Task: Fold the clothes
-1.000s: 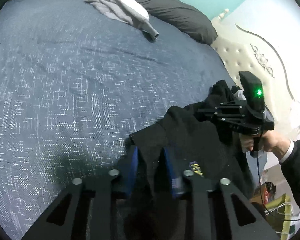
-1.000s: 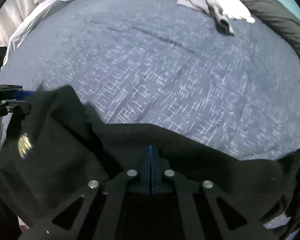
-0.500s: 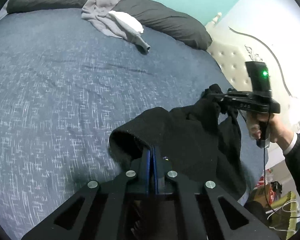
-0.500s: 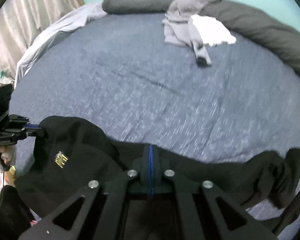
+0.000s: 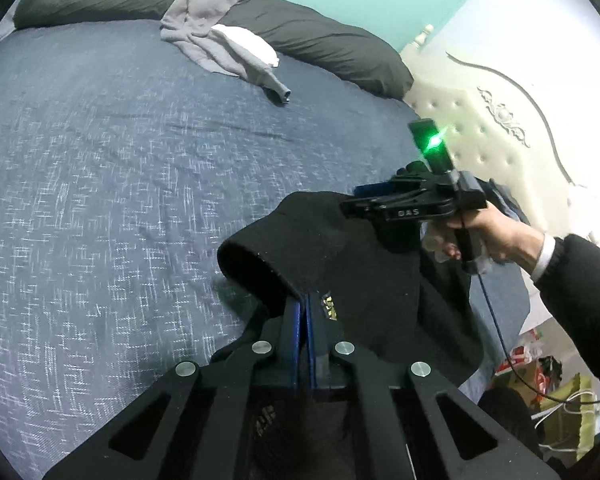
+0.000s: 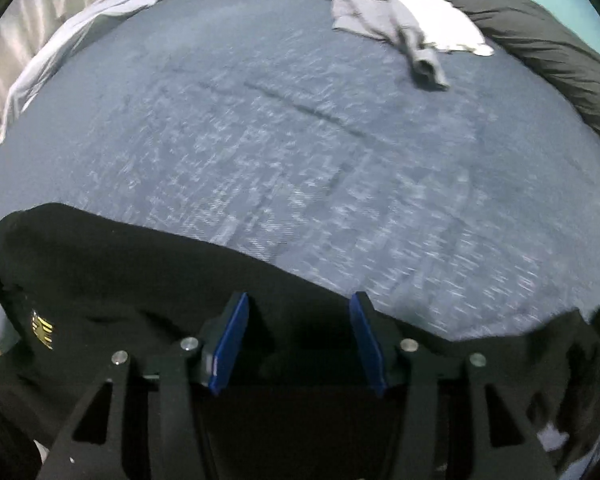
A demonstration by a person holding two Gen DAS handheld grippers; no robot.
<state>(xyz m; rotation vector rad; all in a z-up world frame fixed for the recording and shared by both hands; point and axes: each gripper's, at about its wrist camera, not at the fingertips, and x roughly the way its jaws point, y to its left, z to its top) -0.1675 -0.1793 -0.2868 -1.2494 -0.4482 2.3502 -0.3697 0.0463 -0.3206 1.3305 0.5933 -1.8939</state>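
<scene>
Left gripper (image 5: 303, 312) is clamped tight on the black fabric garment (image 5: 356, 264) with a small yellow logo. Right gripper (image 6: 298, 336) has its blue pads spread apart over it, gripping nothing.

Right gripper (image 6: 300, 340) fingers spread apart over the black garment (image 6: 140, 280)

Black fabric garment (image 6: 148, 280): lower part hidden behind gripper frame, cut off at 6 o'clock. Navy patterned bedspread (image 6: 300, 152): motion-blurred, weave indistinct.
</scene>
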